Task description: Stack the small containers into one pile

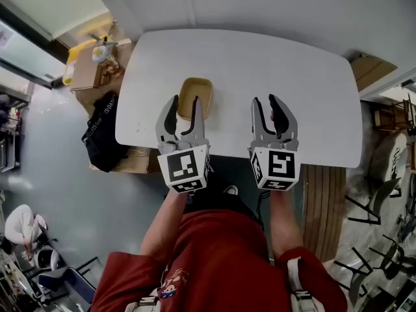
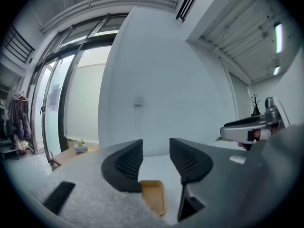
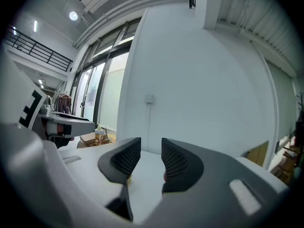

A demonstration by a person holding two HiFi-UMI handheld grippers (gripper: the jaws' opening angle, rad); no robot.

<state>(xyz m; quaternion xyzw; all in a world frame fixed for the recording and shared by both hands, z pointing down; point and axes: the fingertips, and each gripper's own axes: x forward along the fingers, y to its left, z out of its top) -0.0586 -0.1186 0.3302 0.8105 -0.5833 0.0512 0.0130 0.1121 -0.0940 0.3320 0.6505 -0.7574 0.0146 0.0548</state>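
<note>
The left gripper (image 1: 186, 104) and right gripper (image 1: 266, 106) hover over the table's (image 1: 260, 64) near edge, jaws apart and empty. A tan container (image 1: 195, 88) lies on the table beneath the left gripper's tips.

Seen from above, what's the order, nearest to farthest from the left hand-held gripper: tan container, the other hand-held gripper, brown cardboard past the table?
1. Tan container, on the table at its jaws.
2. Right hand-held gripper, alongside to the right.
3. Brown cardboard, off the table's far right corner.
</note>
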